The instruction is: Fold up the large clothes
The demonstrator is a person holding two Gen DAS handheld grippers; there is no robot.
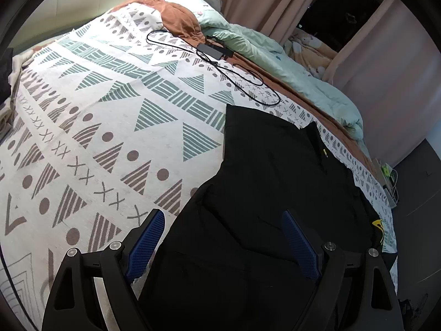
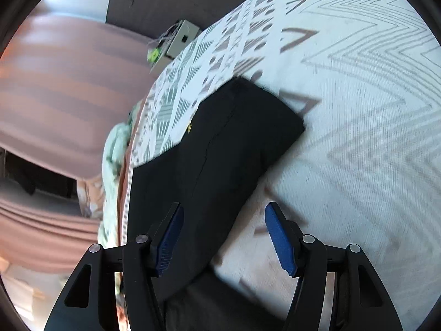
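A black garment (image 1: 275, 165) lies partly folded on the patterned bedspread (image 1: 110, 110), near the bed's right edge. A small yellow mark shows on it. My left gripper (image 1: 222, 215) hovers over its near end with the jaws wide apart and nothing pressed between the pads. In the right wrist view the same black garment (image 2: 234, 138) appears as a long folded slab on the bedspread (image 2: 358, 110). My right gripper (image 2: 225, 206) stands open above its edge, left pad over the cloth, right pad over the bedspread. The picture is motion-blurred.
A black charger with a looping cable (image 1: 217, 51) lies further up the bed. A mint duvet (image 1: 275, 55) and a brown cloth (image 1: 179, 19) are bunched along the far side. Pink curtains (image 1: 386, 55) hang behind. A grey box with cables (image 2: 182, 38) sits on the floor by the bed.
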